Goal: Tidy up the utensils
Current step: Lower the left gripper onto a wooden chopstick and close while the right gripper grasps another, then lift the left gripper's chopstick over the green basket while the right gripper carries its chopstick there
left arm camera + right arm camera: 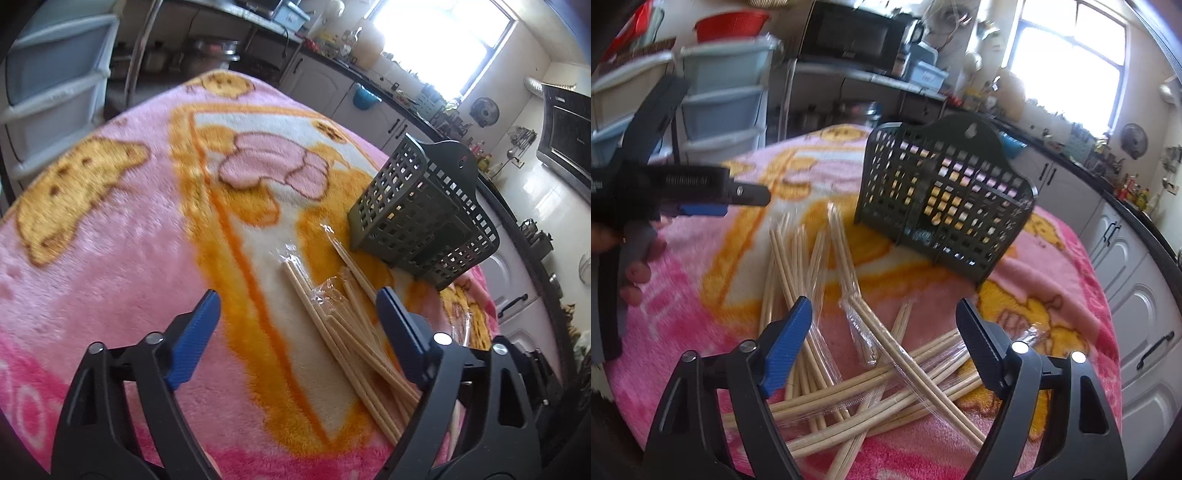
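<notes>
Several wooden chopsticks [332, 314] in clear wrappers lie in a loose heap on a pink and orange blanket [110, 258]. Just beyond them stands a dark green perforated utensil holder [413, 218], with nothing visible inside. My left gripper [298, 295] is open above the blanket, and the heap lies under its right finger. In the right wrist view my right gripper [883, 302] is open over the crossed chopsticks [886, 380], nothing between its pads. The holder [942, 206] stands behind them. At the left edge a hand [639, 254] holds the left gripper, one of its fingers [750, 195] showing.
The blanket [1052, 266] covers a rounded table. White cabinets [1137, 314] and a cluttered dark counter run along the right. Grey plastic drawers [720, 99] and a microwave [853, 33] stand behind the table. A bright window [443, 40] glares at the back.
</notes>
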{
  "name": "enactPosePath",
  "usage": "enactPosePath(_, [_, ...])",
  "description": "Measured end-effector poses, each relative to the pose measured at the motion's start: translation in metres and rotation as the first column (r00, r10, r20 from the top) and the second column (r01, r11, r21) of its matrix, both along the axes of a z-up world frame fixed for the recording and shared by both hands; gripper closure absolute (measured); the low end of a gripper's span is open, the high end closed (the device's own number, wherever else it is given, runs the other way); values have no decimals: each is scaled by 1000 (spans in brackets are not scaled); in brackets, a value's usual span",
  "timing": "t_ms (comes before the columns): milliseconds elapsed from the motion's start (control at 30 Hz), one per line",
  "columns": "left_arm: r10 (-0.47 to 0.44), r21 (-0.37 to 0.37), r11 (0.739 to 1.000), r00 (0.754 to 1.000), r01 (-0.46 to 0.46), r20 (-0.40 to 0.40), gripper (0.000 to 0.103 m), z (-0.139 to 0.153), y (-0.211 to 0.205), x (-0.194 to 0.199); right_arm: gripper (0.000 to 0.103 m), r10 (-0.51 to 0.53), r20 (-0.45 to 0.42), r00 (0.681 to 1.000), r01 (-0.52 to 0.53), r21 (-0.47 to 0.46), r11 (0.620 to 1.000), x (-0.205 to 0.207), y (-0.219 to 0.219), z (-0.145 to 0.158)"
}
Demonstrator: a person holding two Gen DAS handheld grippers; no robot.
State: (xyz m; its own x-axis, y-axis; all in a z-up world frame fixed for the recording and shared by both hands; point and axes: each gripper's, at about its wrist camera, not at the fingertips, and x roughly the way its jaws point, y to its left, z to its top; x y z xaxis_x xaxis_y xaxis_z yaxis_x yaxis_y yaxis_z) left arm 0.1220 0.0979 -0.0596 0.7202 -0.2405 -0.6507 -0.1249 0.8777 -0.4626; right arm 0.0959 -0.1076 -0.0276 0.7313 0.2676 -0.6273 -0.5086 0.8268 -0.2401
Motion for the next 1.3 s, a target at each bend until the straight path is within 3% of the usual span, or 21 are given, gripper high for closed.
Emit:
enactPosePath(100, [-19,-56,998,1000,18,-25,39,-6,0,6,31,13,-26,1000,-14,-49,999,8,6,-7])
enactPosePath(267, [-40,-84,996,998,36,-45,51,-12,-4,13,43,28,-66,997,-35,-97,995,18,15,-16])
enactPosePath(500, [-57,-110,993,997,51,-50,66,-14,-5,19,76,43,-108,993,-53,-89,995,28,17,-20])
enactPosePath(633, [-66,-113,992,997,60,-47,75,-13,-5,22,89,58,-107,993,-65,-66,996,30,16,-17])
enactPosePath(833, [-82,-118,990,995,76,-53,94,-16,-7,26,92,66,-80,995,-69,-27,997,31,11,-4])
enactPosePath(967, [-87,-116,990,996,83,-28,100,-10,-4,25,93,68,-61,996,-67,19,998,32,5,7])
enactPosePath(1300, [-93,-84,992,992,99,82,103,35,9,20,97,60,-40,997,-53,150,987,41,-12,40])
